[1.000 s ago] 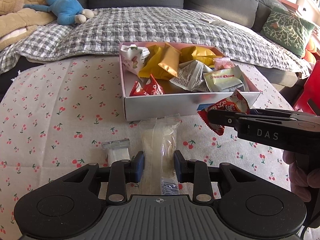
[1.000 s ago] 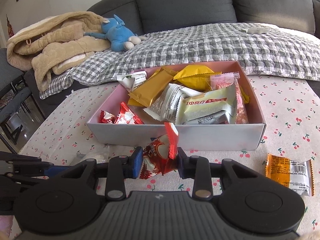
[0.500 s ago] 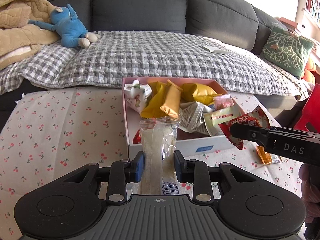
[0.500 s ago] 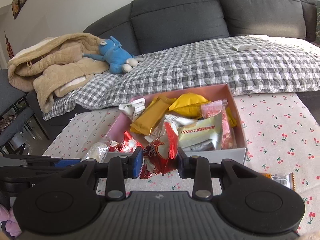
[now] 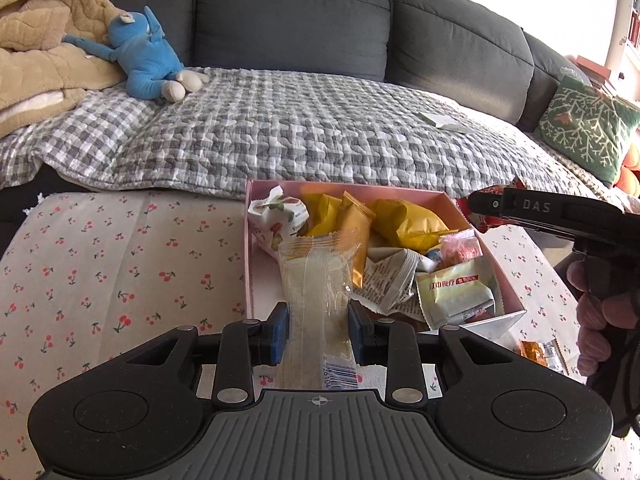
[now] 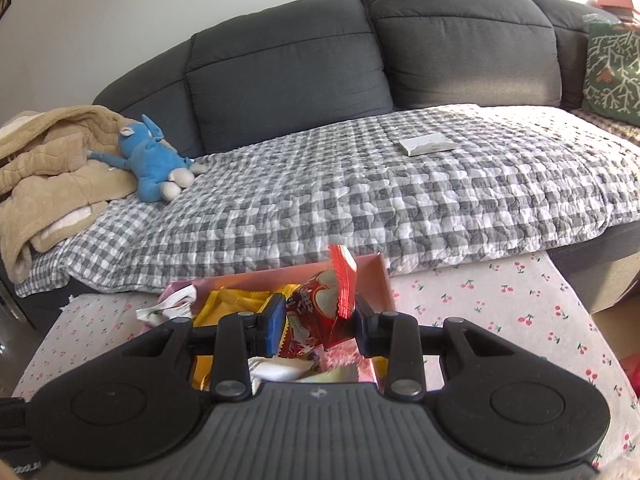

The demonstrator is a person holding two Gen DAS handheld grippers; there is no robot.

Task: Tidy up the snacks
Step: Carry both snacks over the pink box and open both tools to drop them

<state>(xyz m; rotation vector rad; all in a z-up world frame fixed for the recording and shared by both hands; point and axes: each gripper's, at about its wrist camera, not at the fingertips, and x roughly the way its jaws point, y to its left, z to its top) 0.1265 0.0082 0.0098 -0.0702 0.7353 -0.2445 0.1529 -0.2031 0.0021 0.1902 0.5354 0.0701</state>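
Gripping a clear-wrapped pale snack bar [image 5: 316, 280], the left gripper [image 5: 318, 334] has its blue pads pressed against the wrapper's two long edges. A barcode panel with partial digits shows at the wrapper's near end; the digits are too cropped to read with confidence. The bar stands nearly upright over the near edge of the pink box [image 5: 508, 292].

The right gripper [image 6: 320, 320] pinches a red foil snack packet [image 6: 324, 304] between its pads; the packet's crimped end rises toward 12 o'clock. White characters are printed on the red foil, not legible. In the left wrist view this same gripper enters from 3 o'clock, its finger marked "DAS", held by a hand [image 5: 600, 312], with the red packet at its tip beside the box's far right corner.

Box contents: yellow packets [image 5: 404, 220], an orange-gold packet [image 5: 354, 236], a white packet with red and green print [image 5: 278, 216], a small pink bag [image 5: 460, 246], a crumpled white wrapper with dense small print [image 5: 390, 280], and a pale green packet [image 5: 452, 292] bearing a red label with characters, not reliably readable.

An orange packet [image 5: 536, 350] lies on the cherry-print tablecloth [image 5: 100, 272], at 4 o'clock from the box, just beside it.
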